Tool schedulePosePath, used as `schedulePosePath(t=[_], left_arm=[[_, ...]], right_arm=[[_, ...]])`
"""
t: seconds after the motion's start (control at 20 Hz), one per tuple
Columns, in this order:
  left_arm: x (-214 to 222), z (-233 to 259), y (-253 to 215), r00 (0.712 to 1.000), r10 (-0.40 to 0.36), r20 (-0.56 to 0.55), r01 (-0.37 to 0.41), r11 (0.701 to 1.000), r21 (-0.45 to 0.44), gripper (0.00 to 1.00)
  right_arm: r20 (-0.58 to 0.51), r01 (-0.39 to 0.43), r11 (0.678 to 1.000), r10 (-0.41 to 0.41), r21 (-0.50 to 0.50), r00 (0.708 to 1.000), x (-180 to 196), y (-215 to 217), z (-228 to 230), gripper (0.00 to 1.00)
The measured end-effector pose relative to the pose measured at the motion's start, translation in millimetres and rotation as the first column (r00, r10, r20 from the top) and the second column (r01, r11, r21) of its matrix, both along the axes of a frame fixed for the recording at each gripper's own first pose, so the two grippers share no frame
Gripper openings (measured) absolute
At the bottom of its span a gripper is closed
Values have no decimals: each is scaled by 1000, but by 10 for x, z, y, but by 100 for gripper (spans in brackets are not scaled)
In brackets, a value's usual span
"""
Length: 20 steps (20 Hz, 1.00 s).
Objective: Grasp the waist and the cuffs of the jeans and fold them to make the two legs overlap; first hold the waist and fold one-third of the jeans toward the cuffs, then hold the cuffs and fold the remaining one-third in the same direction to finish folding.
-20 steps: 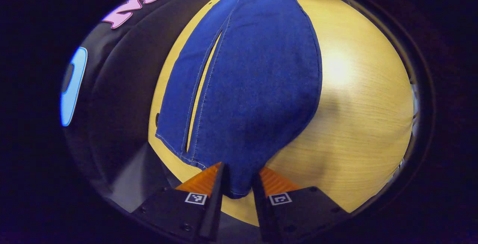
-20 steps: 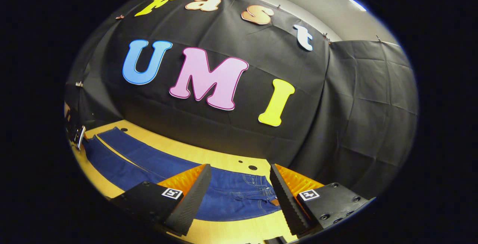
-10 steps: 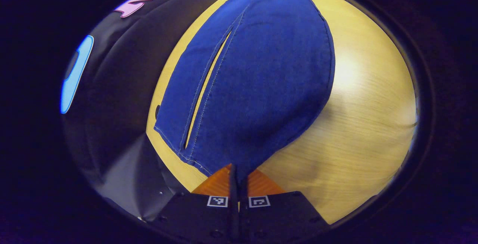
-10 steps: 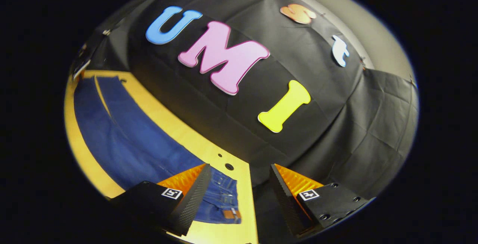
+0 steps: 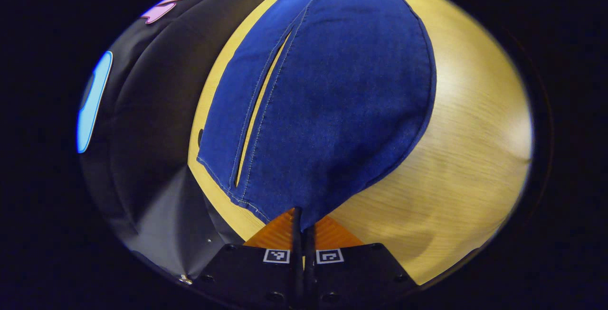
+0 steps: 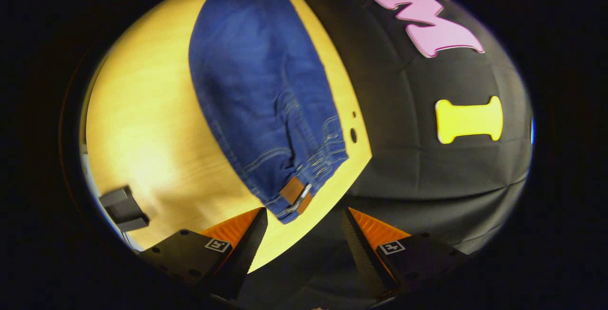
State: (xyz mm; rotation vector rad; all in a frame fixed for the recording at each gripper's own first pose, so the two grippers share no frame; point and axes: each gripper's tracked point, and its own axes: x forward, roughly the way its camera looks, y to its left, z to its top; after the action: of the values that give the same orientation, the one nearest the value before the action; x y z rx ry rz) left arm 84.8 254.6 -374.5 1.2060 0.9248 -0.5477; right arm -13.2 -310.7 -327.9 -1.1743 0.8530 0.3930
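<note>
Pinching a cuff at bottom centre of the left gripper view, the left gripper (image 5: 302,227) is clamped on the jeans (image 5: 327,96). The right gripper (image 6: 304,234) gapes apart, just below the waist (image 6: 297,196) on the table (image 6: 142,125).

I find no readable text. The brown leather patch (image 6: 294,190) at the waistband of the blue denim jeans (image 6: 256,87) is too small to read; the small square black-and-white markers (image 5: 277,255) on my left gripper carry patterns, not letters.
</note>
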Motion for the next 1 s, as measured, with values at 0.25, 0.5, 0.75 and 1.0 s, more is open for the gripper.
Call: schedulePosePath(t=[0.25, 0.5, 0.75, 1.0], left_arm=[[1, -3, 2, 1000, 6, -5, -6, 1000, 14, 6], [10, -9, -9, 1000, 9, -6, -8, 1000, 18, 6], [16, -15, -20, 1000, 27, 12, -28, 999, 27, 6], [6, -10, -40, 999, 51, 18, -51, 998, 37, 6]], right_arm=[[-73, -81, 994, 76, -71, 994, 27, -78, -392, 96], [-18, -221, 970, 220, -107, 975, 465, 55, -552, 92], [29, -228, 968, 232, -108, 972, 815, 156, -662, 81], [-5, -206, 975, 207, -77, 978, 790, 165, -810, 24]])
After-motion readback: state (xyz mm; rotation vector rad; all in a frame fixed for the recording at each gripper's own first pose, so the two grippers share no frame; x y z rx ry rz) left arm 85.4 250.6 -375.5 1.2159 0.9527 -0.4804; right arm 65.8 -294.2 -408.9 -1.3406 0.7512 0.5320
